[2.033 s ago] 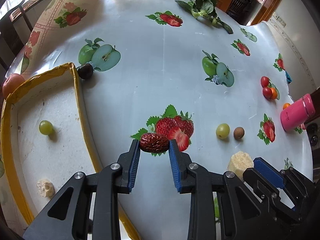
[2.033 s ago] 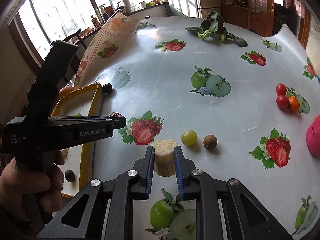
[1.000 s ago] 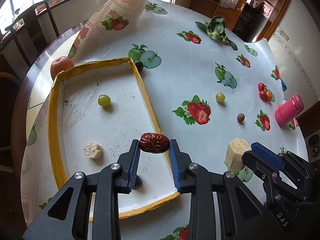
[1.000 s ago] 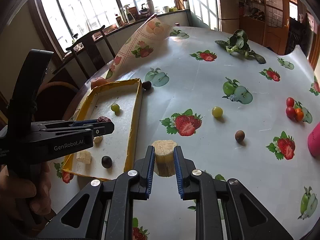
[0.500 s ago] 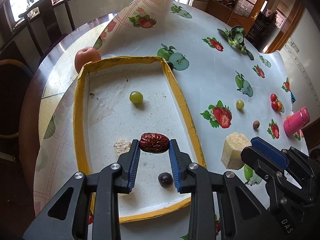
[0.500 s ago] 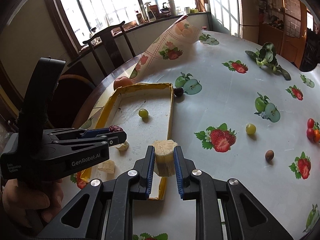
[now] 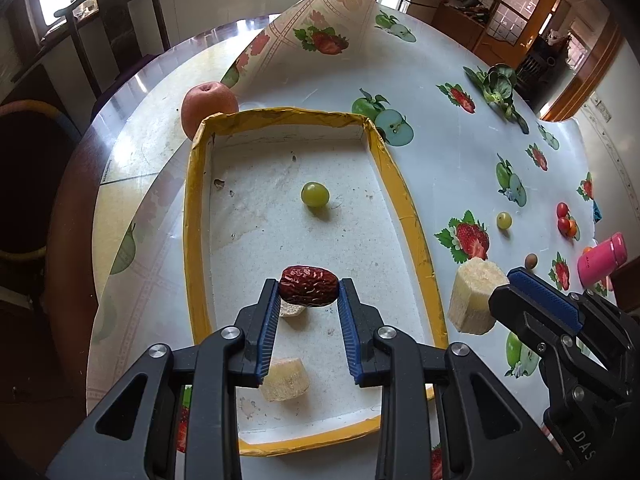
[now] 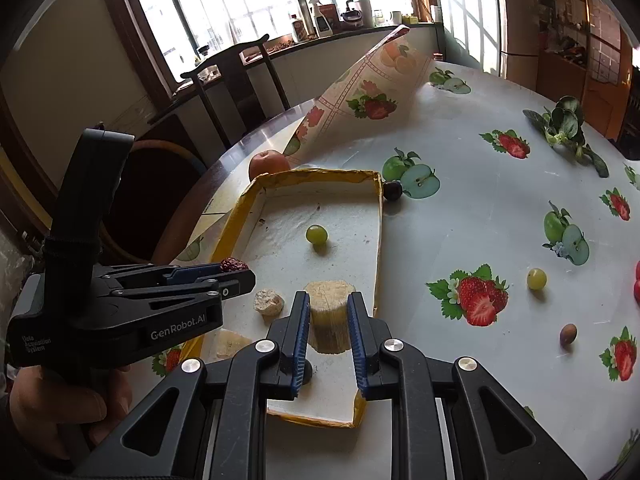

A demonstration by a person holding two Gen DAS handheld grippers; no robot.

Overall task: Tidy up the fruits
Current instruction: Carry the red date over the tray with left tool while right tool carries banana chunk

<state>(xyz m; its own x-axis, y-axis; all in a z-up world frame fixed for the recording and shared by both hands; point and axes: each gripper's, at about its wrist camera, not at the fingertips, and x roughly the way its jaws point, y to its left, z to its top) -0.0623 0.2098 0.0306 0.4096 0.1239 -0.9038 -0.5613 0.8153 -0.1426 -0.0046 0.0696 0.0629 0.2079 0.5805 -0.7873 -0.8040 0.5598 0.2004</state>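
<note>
My left gripper [image 7: 309, 292] is shut on a wrinkled red date [image 7: 309, 285] and holds it above the near part of the yellow-rimmed tray [image 7: 404, 204]. My right gripper [image 8: 328, 310] is shut on a pale cylindrical fruit chunk [image 8: 329, 312], held over the tray's right rim [image 8: 378, 248]; it also shows in the left wrist view [image 7: 474, 300]. In the tray lie a green grape [image 7: 315, 194], a pale chunk [image 7: 285, 380] and a small pale round piece [image 8: 269, 302]. A dark fruit is mostly hidden behind my right fingers.
An apple [image 7: 208, 106] sits behind the tray's far left corner, a dark plum [image 8: 392, 191] at its far right corner. On the cloth to the right lie a green grape [image 7: 504, 220], a brown fruit [image 7: 531, 261], red cherry tomatoes [image 7: 565, 216], a pink bottle [image 7: 602, 259] and leafy greens [image 7: 498, 88].
Both grippers have moved left with their loads, from over the tablecloth to over the tray. The date and the chunk stay clamped.
</note>
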